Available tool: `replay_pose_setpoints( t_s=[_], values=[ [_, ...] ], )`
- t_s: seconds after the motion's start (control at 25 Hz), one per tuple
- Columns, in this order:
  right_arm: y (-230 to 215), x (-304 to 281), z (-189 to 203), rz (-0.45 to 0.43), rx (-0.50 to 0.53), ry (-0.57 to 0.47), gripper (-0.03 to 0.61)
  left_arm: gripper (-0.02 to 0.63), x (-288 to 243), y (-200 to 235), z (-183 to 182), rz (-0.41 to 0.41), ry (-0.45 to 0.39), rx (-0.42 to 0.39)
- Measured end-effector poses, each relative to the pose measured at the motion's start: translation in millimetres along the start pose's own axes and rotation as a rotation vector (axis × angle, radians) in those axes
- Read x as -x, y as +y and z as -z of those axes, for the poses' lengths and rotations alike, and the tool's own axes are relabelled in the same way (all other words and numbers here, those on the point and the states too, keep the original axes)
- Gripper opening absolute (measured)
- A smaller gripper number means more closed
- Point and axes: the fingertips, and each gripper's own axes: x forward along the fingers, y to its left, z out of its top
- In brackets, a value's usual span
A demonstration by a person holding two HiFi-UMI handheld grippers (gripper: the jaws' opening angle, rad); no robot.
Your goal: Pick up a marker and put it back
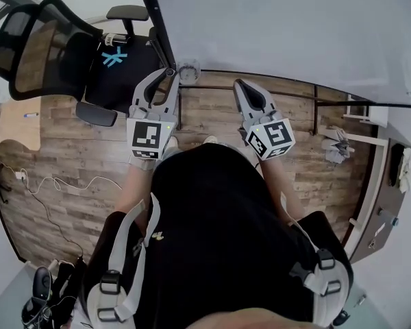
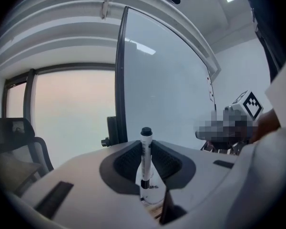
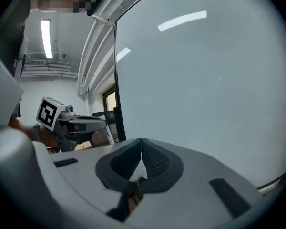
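Presently the marker (image 2: pixel 146 161) stands upright between the jaws of the left gripper (image 2: pixel 145 147); it has a white barrel with a black cap on top, and the jaws are clamped on its lower half, so it is lifted in the air rather than resting anywhere; the cap rises clear above the jaw tips. The right gripper (image 3: pixel 141 146) carries nothing; its jaws are pressed together edge to edge. In the head view the left gripper (image 1: pixel 168 75) and right gripper (image 1: pixel 240 86) are held side by side in front of the person's dark-clad body, both pointing forward at the whiteboard (image 1: pixel 274 26); each gripper view also shows the other gripper's marker cube off to one side. The whiteboard (image 2: pixel 167 89) fills the space just ahead of both, its dark frame edge upright beside a bright window (image 2: pixel 66 113). Left of the board stands a black mesh office chair (image 1: pixel 48 43) on a wood-plank floor (image 1: pixel 61 156); a thin cable (image 1: pixel 48 184) trails across the planks nearby.
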Motion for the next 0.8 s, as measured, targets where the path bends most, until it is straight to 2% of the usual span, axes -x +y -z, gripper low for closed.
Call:
replay_pose_setpoints(
  t_s=[0.36, 0.8],
  values=[
    [28, -26, -5, -0.094, 0.008, -0.002, 0.015, 0.072, 32, 29, 0, -0.096, 0.022, -0.006],
    [95, -62, -4, -0.255, 0.038, 0.024, 0.015, 0.072, 102, 76, 21, -0.263, 0.062, 0.032]
  ],
)
